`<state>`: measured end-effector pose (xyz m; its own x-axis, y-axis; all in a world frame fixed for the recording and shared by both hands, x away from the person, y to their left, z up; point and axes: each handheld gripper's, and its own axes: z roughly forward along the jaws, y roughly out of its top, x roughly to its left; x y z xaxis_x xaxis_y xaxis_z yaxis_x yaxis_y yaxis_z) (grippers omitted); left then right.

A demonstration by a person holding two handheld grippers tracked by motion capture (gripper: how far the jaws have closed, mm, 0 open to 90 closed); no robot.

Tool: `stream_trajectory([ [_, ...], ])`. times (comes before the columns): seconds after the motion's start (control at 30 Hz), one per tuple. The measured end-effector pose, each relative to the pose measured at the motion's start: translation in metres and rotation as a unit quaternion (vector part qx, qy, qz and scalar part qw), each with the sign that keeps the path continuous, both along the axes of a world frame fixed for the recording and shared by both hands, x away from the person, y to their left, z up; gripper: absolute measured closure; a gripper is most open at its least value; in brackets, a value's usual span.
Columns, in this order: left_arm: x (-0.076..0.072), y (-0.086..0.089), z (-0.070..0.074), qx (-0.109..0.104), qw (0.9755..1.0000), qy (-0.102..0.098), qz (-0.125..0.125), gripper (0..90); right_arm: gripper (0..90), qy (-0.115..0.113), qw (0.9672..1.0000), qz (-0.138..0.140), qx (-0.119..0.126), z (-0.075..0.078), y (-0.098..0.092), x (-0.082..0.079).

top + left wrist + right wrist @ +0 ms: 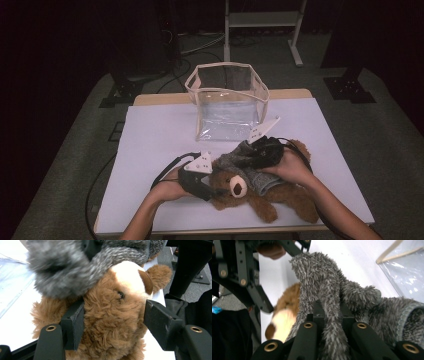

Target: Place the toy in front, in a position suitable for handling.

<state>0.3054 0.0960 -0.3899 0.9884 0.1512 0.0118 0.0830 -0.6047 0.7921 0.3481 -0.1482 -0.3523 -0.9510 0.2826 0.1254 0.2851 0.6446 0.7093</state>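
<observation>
Lower centre of the high view: brown teddy bear lies on the white table, head toward frame left, legs toward lower right. Grey knit garment sits over its head/upper body.

Left gripper comes in from lower left, at the bear's head. Left gripper view: head sits between the two black jaws. Left jaw pad is pressed into the fur; right jaw stands just beside the cheek, contact there can't be confirmed. So jaws partly closed around the head w/ one side touching; firm grip or not, can't tell. Grey garment hangs over the top of the head in upper half of that frame, snout toward upper right.

Right gripper is centre-right of the high view, on top of the garment, hand behind it. Right gripper view: jaws nearly together, clamped on a narrow fold of the grey garment running up the frame middle. Bear's snout shows lower left beyond it, left gripper's frame at upper left.

Clear plastic bag w/ cream trim stands open at upper centre of the table, apart from the bear, just behind the right gripper.
</observation>
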Motion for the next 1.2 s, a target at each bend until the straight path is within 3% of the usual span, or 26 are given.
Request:
stream_trajectory([
  [0.2, 0.000, -0.001, 0.000, 0.006, 1.0000, -0.003, 0.000, 34.1, 79.9, -0.001, 0.9998, -0.019, -0.002, 0.003, -0.027, -0.009],
  [0.27, 0.001, -0.001, 0.001, 0.008, 1.0000, -0.003, 0.000, 34.0, 79.9, -0.002, 0.9993, -0.038, 0.005, 0.007, -0.048, -0.011],
  [0.4, 0.002, -0.002, 0.003, 0.010, 0.9999, -0.002, 0.000, 32.9, 79.9, -0.002, 0.9982, -0.057, 0.014, 0.009, -0.070, -0.011],
  [0.53, 0.008, -0.003, 0.016, 0.000, 0.9999, -0.008, 0.008, 31.7, 80.1, 0.009, 0.9985, -0.053, 0.008, 0.000, -0.070, -0.012],
  [0.67, 0.012, -0.011, 0.020, -0.013, 0.9999, -0.007, 0.009, 31.8, 80.1, 0.015, 0.9991, -0.038, 0.009, -0.005, -0.064, -0.017],
  [0.73, 0.012, -0.016, 0.015, -0.002, 1.0000, -0.002, 0.004, 32.7, 80.1, 0.011, 0.9993, -0.034, 0.009, -0.004, -0.064, -0.019],
  [0.83, 0.012, -0.018, 0.011, -0.004, 0.9999, 0.010, 0.000, 32.7, 80.0, 0.010, 0.9992, -0.037, 0.015, -0.001, -0.067, -0.019],
  [0.93, 0.009, -0.017, 0.010, 0.009, 0.9999, 0.008, -0.005, 32.8, 80.0, -0.006, 0.9983, -0.052, 0.025, 0.007, -0.079, -0.014],
  [1.03, 0.008, -0.017, 0.010, 0.016, 0.9998, 0.004, -0.009, 32.7, 80.0, -0.007, 0.9974, -0.064, 0.030, 0.010, -0.086, -0.010],
  [1.2, 0.011, -0.016, 0.017, 0.009, 0.9999, -0.004, -0.005, 32.0, 80.3, 0.013, 0.9975, -0.063, 0.029, -0.005, -0.087, -0.011],
])
